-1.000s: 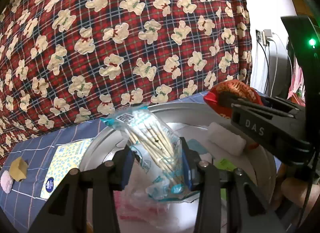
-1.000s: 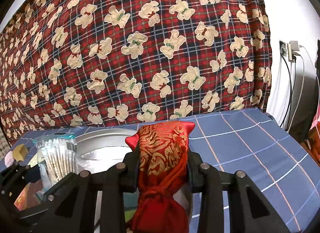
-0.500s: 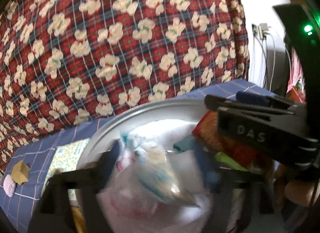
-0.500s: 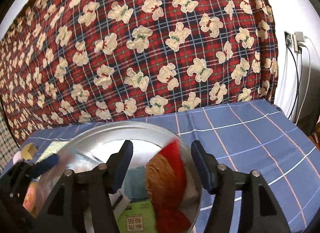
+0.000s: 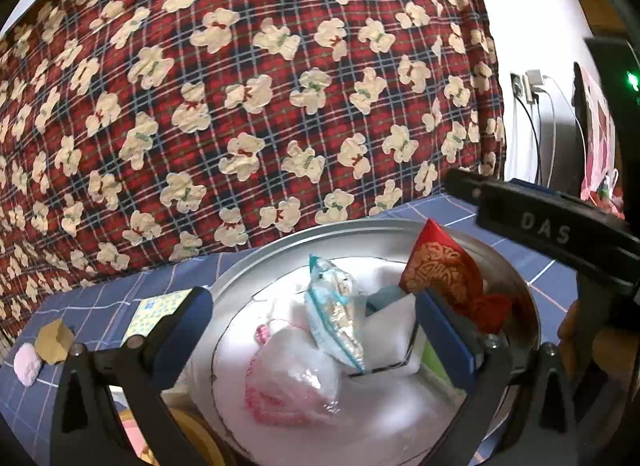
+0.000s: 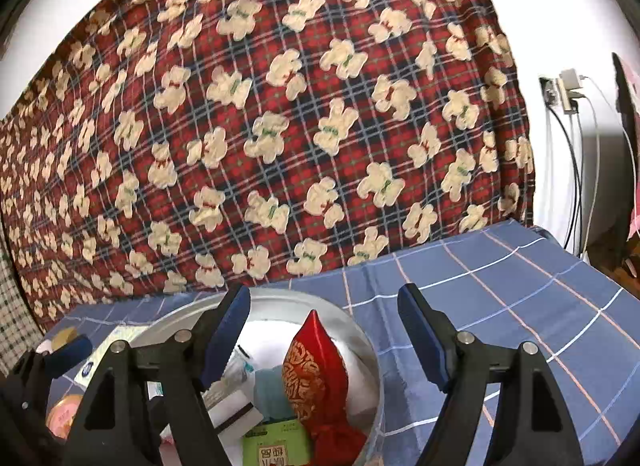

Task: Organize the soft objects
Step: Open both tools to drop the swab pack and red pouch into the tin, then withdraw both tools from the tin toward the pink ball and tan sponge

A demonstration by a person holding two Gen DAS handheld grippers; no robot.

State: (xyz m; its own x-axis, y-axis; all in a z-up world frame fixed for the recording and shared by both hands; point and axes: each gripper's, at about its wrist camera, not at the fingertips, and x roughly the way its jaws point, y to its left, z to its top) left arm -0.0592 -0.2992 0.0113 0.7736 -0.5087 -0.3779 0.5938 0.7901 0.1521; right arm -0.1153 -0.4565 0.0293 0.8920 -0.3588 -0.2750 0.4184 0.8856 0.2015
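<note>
You are holding both grippers, left [image 5: 316, 330] and right [image 6: 324, 334], with fingers spread. One red pouch [image 6: 312, 370] and one swab bag [image 5: 332, 318] are lying in the basin [image 6: 372, 350], each long axis tilting upward.

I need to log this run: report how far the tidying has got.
Done: the red pouch and the cotton swab packet lie in the metal basin with other soft packs. In hand: nothing; left gripper and right gripper have jaws apart. Left: the pink puff, tan sponge and tissue pack outside the basin.
</note>
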